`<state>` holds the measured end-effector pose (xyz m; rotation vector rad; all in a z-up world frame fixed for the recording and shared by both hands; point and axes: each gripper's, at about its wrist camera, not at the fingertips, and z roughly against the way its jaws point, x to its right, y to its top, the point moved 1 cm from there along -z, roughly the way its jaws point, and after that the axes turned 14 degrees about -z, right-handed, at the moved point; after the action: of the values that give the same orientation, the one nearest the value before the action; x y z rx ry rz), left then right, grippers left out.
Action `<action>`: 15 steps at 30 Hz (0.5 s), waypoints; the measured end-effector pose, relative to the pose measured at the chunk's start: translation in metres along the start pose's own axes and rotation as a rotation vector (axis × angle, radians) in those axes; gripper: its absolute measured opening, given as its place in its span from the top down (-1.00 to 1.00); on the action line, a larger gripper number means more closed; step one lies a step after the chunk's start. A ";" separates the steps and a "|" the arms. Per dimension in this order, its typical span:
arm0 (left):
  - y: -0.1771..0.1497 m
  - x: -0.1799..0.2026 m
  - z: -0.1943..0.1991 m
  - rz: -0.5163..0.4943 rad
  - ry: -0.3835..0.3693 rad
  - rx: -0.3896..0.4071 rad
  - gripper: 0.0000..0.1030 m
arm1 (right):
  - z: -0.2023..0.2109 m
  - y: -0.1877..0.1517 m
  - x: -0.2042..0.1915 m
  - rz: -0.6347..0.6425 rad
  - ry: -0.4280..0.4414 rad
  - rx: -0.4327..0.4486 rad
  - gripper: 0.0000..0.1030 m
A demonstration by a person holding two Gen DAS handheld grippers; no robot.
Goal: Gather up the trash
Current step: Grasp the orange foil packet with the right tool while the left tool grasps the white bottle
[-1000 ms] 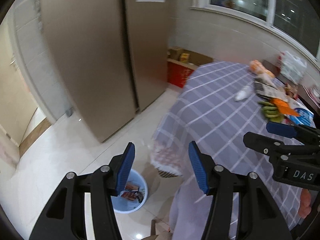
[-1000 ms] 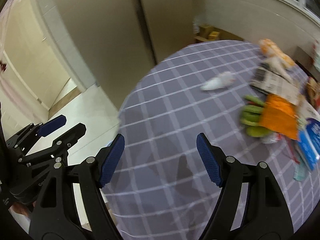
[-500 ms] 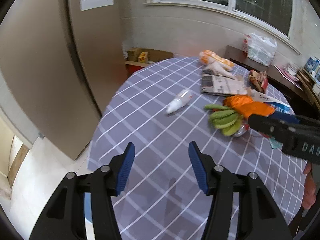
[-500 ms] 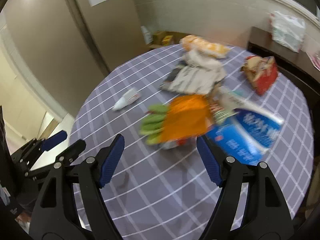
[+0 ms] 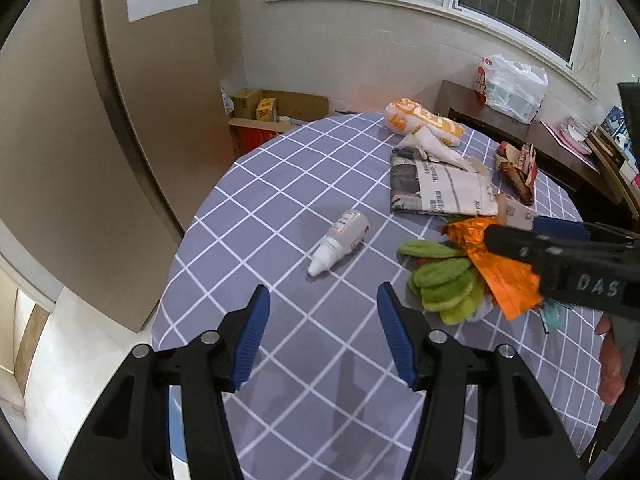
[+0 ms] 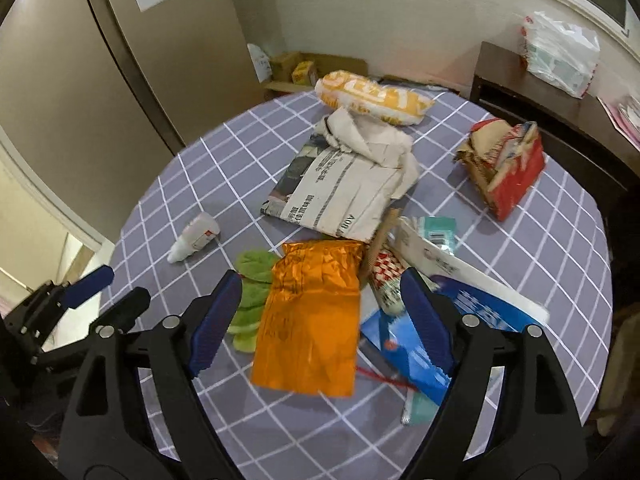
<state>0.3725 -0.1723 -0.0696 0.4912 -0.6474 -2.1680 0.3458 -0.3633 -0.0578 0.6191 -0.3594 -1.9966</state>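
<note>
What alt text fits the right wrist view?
The open right gripper hovers above an orange foil bag amid trash on a grey checked tablecloth: newspaper, small white bottle, torn red box.

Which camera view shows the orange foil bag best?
The right wrist view: the whole orange foil bag lies between the open fingers of the right gripper. In the left wrist view that gripper's arm hides part of the bag.
</note>
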 end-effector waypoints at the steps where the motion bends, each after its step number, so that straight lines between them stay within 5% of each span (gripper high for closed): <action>1: 0.002 -0.001 -0.004 -0.002 -0.003 -0.007 -0.12 | -0.005 0.001 -0.001 0.006 -0.009 -0.008 -0.56; 7: 0.014 -0.006 -0.032 -0.025 -0.011 -0.043 -0.28 | -0.036 0.005 0.000 0.002 -0.049 -0.066 -0.56; 11: 0.026 -0.006 -0.054 -0.030 -0.036 -0.071 -0.28 | -0.041 0.009 0.006 -0.012 -0.067 -0.069 -0.06; 13: 0.033 -0.002 -0.062 -0.049 -0.042 -0.060 -0.26 | -0.040 0.013 0.012 -0.035 -0.045 -0.080 -0.05; 14: 0.035 -0.001 -0.064 -0.059 -0.048 -0.056 -0.14 | -0.040 0.014 0.014 -0.041 -0.033 -0.087 -0.05; 15: 0.037 0.002 -0.068 -0.076 -0.053 -0.052 0.33 | -0.040 0.015 0.016 -0.045 -0.028 -0.090 -0.05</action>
<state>0.4300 -0.2129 -0.1022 0.4379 -0.6080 -2.2699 0.3730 -0.3842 -0.0878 0.5471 -0.2726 -2.0547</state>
